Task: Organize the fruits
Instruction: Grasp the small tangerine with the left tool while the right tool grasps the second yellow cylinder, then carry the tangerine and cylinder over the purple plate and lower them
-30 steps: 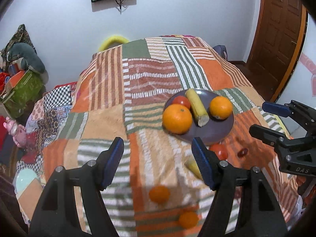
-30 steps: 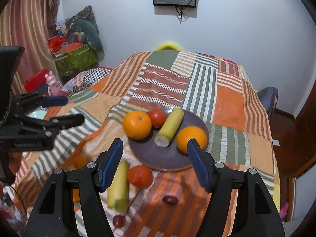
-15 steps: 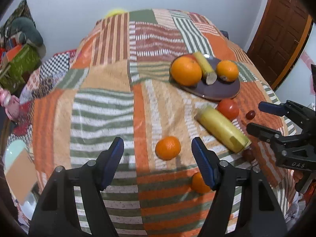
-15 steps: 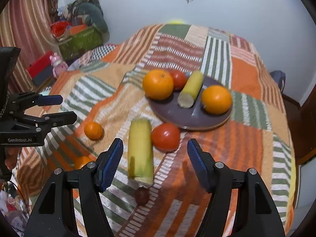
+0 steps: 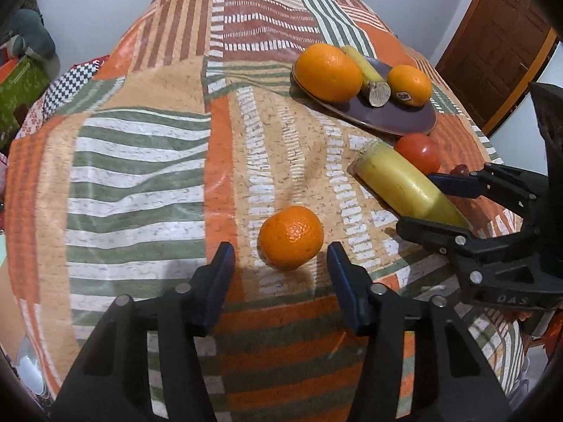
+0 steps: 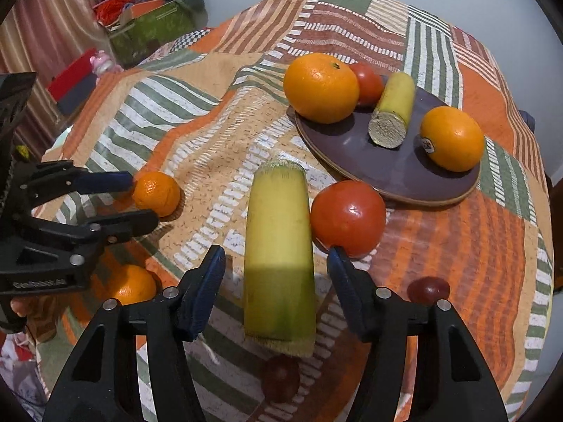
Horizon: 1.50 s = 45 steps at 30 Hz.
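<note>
A dark plate (image 5: 380, 117) (image 6: 387, 168) on the patchwork cloth holds two oranges, a yellow cut piece and a tomato. My left gripper (image 5: 279, 251) is open, its tips either side of a small mandarin (image 5: 290, 236) (image 6: 157, 193) without touching. My right gripper (image 6: 276, 258) (image 5: 422, 197) is open around a yellow-green cut piece (image 6: 278, 249) (image 5: 404, 183) lying on the cloth. A loose tomato (image 6: 347, 218) (image 5: 418, 152) lies beside it, next to the right finger.
A second mandarin (image 6: 132, 285) lies near the front left edge. Two dark grapes (image 6: 428, 288) (image 6: 280, 372) lie near the front edge. Beyond the table are a green box (image 6: 147, 31) and a wooden door (image 5: 492, 45).
Both grippers moved down and forward. The left now brackets the small mandarin; the right now brackets the yellow-green piece. Both stay open.
</note>
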Each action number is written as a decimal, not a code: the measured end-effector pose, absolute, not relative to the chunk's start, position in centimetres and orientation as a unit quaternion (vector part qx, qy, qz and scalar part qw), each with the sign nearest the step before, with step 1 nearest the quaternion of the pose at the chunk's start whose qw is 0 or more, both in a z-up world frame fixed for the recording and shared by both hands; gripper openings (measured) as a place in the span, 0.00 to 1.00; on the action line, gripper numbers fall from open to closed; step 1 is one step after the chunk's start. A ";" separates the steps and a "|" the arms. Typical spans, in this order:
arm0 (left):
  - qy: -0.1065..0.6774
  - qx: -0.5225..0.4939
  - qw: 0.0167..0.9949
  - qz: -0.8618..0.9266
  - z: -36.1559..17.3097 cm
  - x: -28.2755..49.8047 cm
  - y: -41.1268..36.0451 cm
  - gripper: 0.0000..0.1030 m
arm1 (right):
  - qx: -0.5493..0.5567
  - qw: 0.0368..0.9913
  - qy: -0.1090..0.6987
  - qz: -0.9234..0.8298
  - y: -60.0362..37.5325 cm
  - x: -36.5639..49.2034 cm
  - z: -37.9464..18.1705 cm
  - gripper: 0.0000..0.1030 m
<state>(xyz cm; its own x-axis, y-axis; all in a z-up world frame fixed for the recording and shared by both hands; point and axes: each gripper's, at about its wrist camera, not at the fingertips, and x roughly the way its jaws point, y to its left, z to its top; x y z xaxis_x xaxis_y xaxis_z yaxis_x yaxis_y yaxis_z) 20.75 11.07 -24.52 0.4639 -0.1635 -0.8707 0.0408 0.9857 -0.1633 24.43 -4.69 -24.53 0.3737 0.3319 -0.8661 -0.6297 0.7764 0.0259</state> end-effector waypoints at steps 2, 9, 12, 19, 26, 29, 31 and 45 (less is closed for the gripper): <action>0.513 -0.062 0.854 -0.058 -24.7 21.0 11.1 0.49 | -0.161 0.810 0.479 0.297 -4.7 24.3 -24.7 0.55; 0.507 -0.058 0.858 -0.061 -24.7 21.5 10.3 0.36 | -0.143 0.803 0.494 0.301 -5.3 24.6 -25.0 0.35; 0.505 -0.050 0.860 -0.060 -24.5 21.4 10.1 0.36 | -0.143 0.802 0.496 0.301 -5.2 24.7 -25.1 0.35; 0.482 -0.052 0.872 -0.060 -22.5 19.8 10.6 0.36 | -0.118 0.782 0.508 0.342 -5.7 23.8 -24.1 0.35; 0.472 -0.055 0.878 -0.055 -21.4 18.5 11.1 0.36 | -0.157 0.771 0.511 0.346 -3.3 23.5 -24.8 0.36; 0.478 -0.056 0.875 -0.051 -21.7 18.3 11.3 0.36 | -0.162 0.776 0.506 0.341 -2.2 24.0 -25.0 0.36; 0.481 -0.058 0.874 -0.049 -21.8 18.3 11.4 0.36 | -0.165 0.779 0.499 0.341 -2.0 24.1 -25.0 0.35; 0.432 -0.048 0.898 -0.063 -16.5 20.7 8.9 0.36 | -0.097 0.863 0.386 0.311 -8.9 25.0 -15.6 0.35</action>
<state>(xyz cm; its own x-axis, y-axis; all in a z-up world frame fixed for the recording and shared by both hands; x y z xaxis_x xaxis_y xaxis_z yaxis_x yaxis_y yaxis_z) 20.72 8.93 -16.54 0.6186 -0.1540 -0.7705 0.0717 0.9876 -0.1399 24.98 -8.89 -15.56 0.5091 0.4609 -0.7269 -0.6112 0.7882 0.0718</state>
